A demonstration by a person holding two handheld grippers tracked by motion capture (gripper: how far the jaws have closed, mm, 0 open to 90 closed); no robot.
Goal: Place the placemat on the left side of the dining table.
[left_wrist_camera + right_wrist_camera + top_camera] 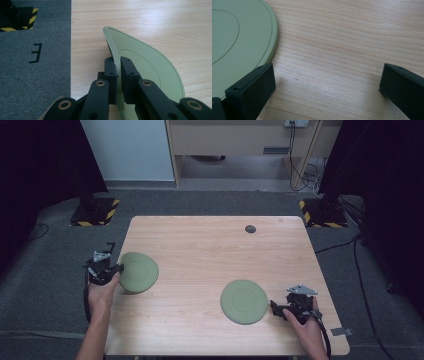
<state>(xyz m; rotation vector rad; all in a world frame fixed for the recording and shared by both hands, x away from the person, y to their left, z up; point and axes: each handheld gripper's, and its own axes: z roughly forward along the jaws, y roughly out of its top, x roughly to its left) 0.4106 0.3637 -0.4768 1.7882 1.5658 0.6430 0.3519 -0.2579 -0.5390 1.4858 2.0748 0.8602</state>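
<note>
- A round, flat, sage-green plate [139,272] sits at the left edge of the table, tilted, its near-left rim pinched between the left gripper's [118,268] jaws.
- A matching green plate [244,301] lies flat, near right of centre.

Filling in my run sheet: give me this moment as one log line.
left tongs: shut on left plate rim, plate tilted | right tongs: open, beside right plate | right plate: flat on table

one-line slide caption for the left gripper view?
Left gripper clamped on the rim of a tilted green plate near the edge of the wooden table.
</note>
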